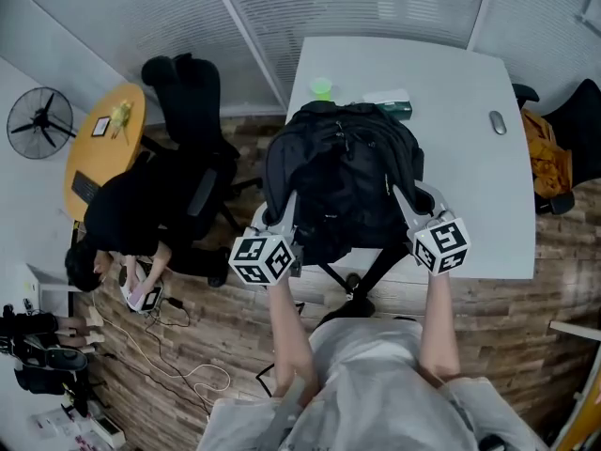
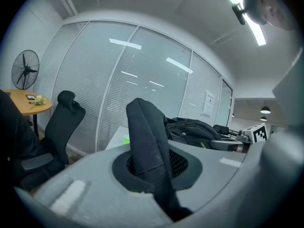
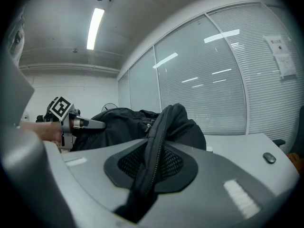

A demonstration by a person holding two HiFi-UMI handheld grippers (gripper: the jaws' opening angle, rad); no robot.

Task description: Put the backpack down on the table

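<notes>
The left gripper (image 1: pixel 288 207) is pinching a thick black fold of fabric (image 2: pixel 147 146) at the left side of the backpack (image 1: pixel 343 181), with its jaws nearly together on it. The right gripper (image 1: pixel 407 201) is doing the same on the right side, its jaws clamping narrowly on a black fold with a zipper (image 3: pixel 156 148) running along it. The backpack is sitting between the two grippers over the near half of the white table (image 1: pixel 470 148), with loose straps hanging below the near edge. Whether its bottom is touching the tabletop cannot be told. A green cup (image 1: pixel 321 89), a small box (image 1: pixel 394 104) and a mouse (image 1: pixel 498 122) are lying on the table beyond it.
</notes>
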